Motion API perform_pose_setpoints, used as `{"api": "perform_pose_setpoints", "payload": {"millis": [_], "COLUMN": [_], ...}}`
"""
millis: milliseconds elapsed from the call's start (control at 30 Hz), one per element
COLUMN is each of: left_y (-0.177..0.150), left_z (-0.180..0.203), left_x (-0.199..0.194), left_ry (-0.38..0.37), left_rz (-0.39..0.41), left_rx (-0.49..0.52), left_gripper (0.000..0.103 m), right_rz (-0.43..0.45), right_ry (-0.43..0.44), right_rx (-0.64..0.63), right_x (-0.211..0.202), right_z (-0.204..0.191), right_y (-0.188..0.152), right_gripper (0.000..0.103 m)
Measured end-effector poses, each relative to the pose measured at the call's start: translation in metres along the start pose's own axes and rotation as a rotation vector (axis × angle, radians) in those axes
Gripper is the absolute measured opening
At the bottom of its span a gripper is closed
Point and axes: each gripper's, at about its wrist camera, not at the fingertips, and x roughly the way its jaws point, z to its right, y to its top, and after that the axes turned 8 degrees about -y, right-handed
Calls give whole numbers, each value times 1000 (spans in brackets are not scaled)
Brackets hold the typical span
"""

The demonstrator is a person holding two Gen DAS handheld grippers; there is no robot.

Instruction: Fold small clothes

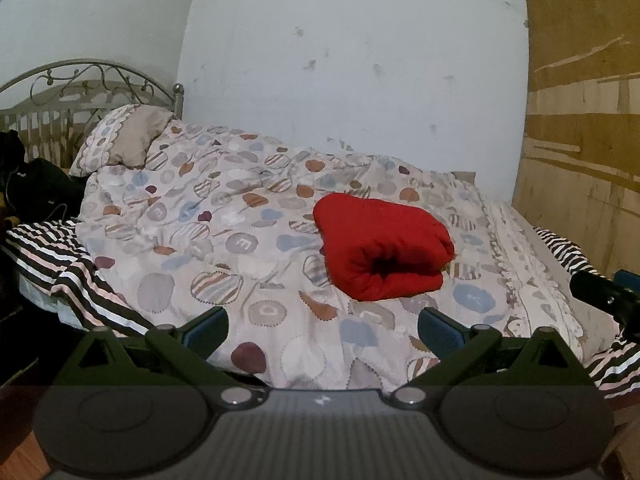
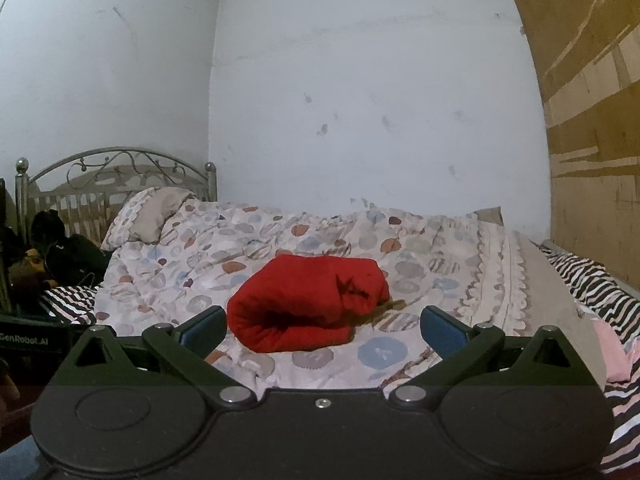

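Observation:
A red garment (image 1: 382, 246) lies folded into a thick bundle on the patterned duvet (image 1: 224, 216), with its rolled edge facing me. In the right wrist view the same red garment (image 2: 308, 302) sits just beyond the fingers. My left gripper (image 1: 323, 330) is open, hanging short of the bundle with nothing between its blue pads. My right gripper (image 2: 323, 330) is open too, empty, with the bundle's near edge close to its left finger (image 2: 204, 328). The right gripper's dark tip (image 1: 604, 294) shows at the right edge of the left wrist view.
A pillow (image 1: 124, 140) leans on the metal headboard (image 1: 80, 84) at the far left. Dark items (image 1: 36, 188) pile beside it. A striped sheet (image 1: 76, 276) hangs at the bed's near edge. A cardboard panel (image 1: 584, 120) stands on the right, the white wall (image 1: 352, 60) behind.

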Motion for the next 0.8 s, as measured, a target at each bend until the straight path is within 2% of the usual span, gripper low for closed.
{"api": "perform_pose_setpoints", "payload": {"millis": [800], "left_y": [2], "left_z": [0], "left_x": [-3], "left_ry": [1], "left_rz": [8], "left_rx": [0], "left_gripper": [103], "right_rz": [-18], "right_ry": [-8], "right_rx": [4], "right_x": [-3], "right_z": [2], "right_y": [-10], "right_gripper": [103]}}
